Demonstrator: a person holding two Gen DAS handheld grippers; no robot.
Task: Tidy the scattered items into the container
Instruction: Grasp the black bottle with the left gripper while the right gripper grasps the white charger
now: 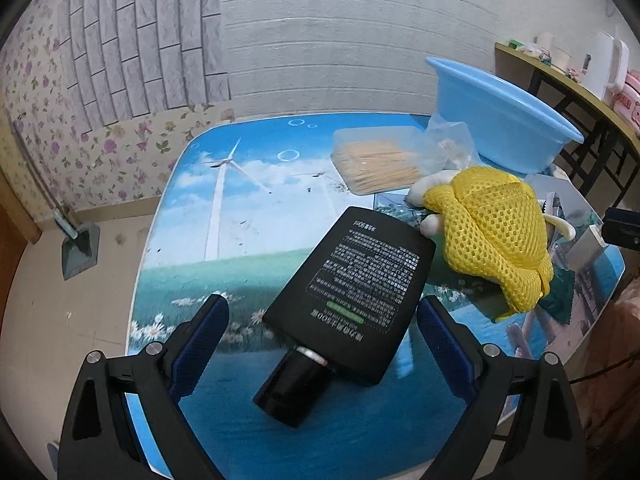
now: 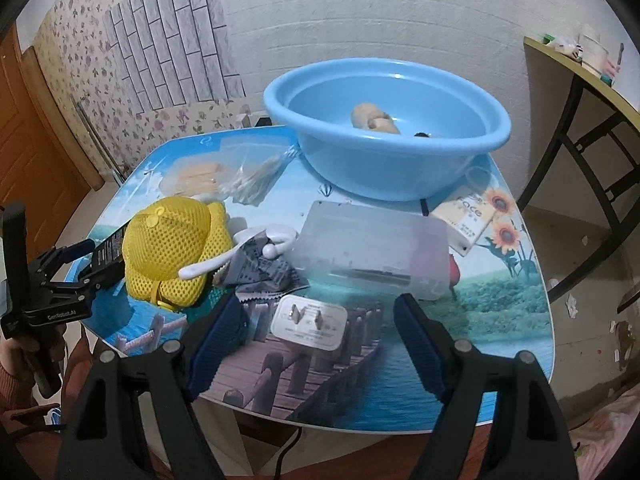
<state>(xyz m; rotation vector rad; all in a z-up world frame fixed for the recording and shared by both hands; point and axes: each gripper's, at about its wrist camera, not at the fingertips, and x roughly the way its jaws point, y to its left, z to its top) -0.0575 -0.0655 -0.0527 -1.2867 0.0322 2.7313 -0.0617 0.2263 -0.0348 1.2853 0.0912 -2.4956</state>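
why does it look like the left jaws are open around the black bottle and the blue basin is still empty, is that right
Not quite: the blue basin is not empty. The right wrist view shows a beige object and a small dark item already lying inside it. The rest holds: in the left wrist view the left gripper has its jaws open on either side of the black bottle, not closed on it.

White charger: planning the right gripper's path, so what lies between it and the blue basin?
A clear plastic box, seen in the right wrist view, lies between the white charger and blue basin.
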